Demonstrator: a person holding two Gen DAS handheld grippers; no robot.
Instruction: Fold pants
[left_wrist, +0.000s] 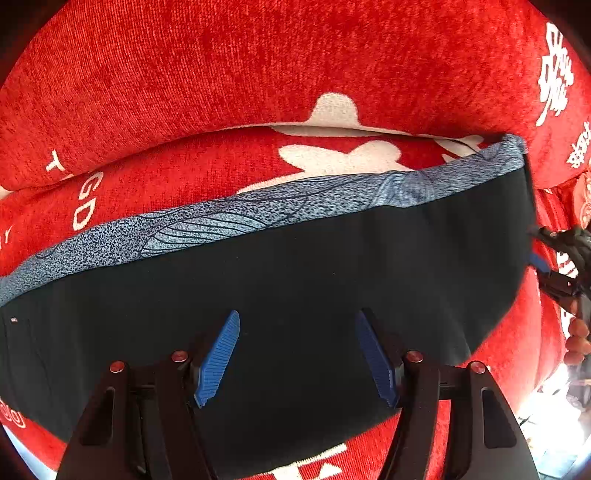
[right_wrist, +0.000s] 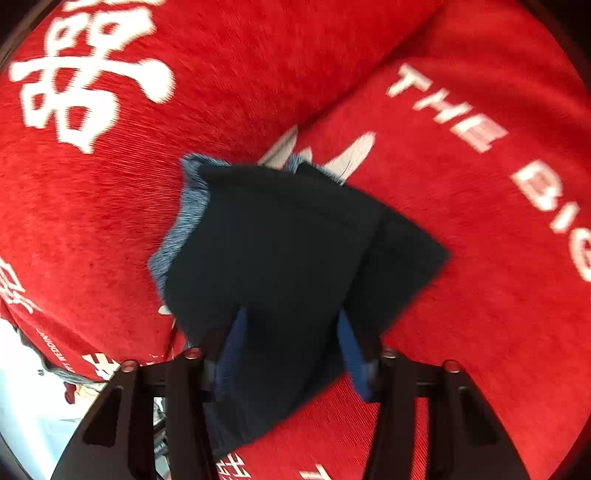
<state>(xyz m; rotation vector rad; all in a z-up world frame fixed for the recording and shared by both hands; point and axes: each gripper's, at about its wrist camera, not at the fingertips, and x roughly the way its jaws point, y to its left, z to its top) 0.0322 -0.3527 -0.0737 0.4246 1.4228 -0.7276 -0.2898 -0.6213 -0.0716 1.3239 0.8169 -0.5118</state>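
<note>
claws first: the left claw (left_wrist: 297, 356) hangs half open over the dark pants (left_wrist: 295, 295), gripping nothing. the right claw (right_wrist: 290, 349) looks spread in its own blurred view, with dark cloth lying between the pads; whether it pinches that cloth cannot be told. the pants lie folded on the red sofa seat (left_wrist: 184, 173), their speckled blue edge toward the backrest (left_wrist: 221, 66). to fold well, each claw should probably take one end, lift evenly, and lay edges flush.
</note>
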